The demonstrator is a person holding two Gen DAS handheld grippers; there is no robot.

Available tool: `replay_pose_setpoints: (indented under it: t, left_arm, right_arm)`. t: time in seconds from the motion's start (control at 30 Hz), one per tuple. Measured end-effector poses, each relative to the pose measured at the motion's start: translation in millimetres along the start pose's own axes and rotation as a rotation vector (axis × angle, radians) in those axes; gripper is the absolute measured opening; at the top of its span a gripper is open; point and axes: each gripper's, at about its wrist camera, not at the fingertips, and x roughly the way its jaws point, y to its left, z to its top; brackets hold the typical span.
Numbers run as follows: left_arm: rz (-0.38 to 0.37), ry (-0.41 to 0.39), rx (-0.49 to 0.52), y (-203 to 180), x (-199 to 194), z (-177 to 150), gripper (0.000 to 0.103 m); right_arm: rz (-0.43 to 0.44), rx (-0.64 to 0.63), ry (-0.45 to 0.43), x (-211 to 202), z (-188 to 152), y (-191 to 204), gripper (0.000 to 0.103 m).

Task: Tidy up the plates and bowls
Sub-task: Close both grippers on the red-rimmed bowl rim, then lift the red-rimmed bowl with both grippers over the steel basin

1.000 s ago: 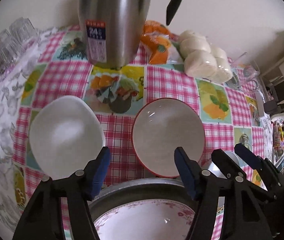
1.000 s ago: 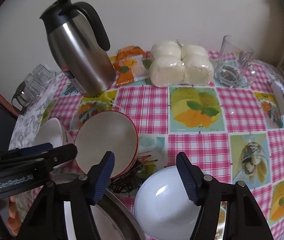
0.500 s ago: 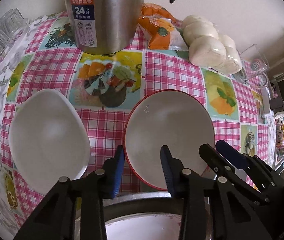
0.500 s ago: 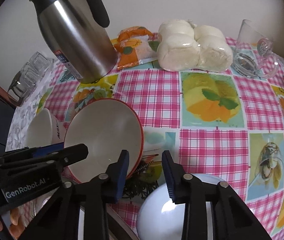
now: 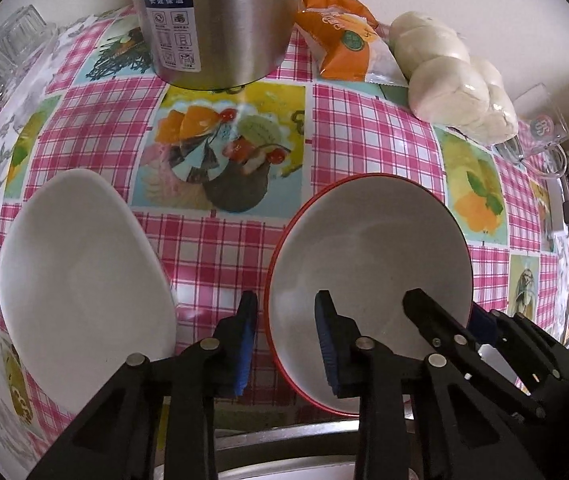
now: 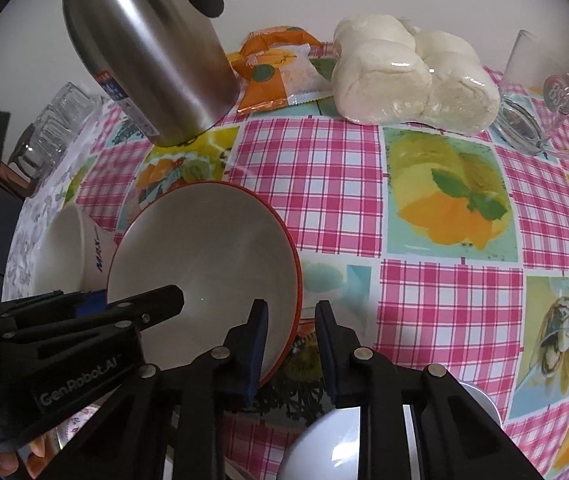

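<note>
Closing grippers now straddle red-rimmed bowl (image 5: 368,256) rim, lower than before.

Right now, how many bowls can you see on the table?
3: a red-rimmed bowl in the middle, a white bowl to its left, and a second white bowl at the bottom of the right wrist view. Others may be hidden lower down.

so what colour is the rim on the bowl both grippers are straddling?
Red rim, off-white inside, on the bowl. Clearest in the left wrist view.
</note>
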Motion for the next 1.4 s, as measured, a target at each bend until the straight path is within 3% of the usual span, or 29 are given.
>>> replay_pose_setpoints:
  t: [0.13, 0.2, 0.5, 0.73, 1.07, 1.4]
  left_arm:
    - [0.006, 0.009, 0.003, -2, 6, 1, 0.014]
    - [0.006, 0.004, 0.000, -1, 7, 0, 0.012]
    - [-0.001, -0.063, 0.007, 0, -13, -1, 0.011]
    - [0.000, -0.143, 0.043, -16, -46, 0, 0.011]
    - [0.026, -0.279, 0.110, -48, -103, -30, 0.011]
    - [-0.018, -0.323, 0.083, -50, -131, -73, 0.011]
  right_arm:
    - [-0.001, 0.003, 0.007, 6, 1, 1, 0.027]
    - [-0.003, -0.003, 0.009, 7, 1, 3, 0.023]
    - [0.007, 0.027, -0.019, 3, -3, 3, 0.019]
    - [0.035, 0.064, -0.077, -26, -2, -6, 0.019]
    - [0.045, 0.075, -0.172, -88, -17, -9, 0.019]
    - [0.050, 0.084, -0.232, -131, -52, -4, 0.019]
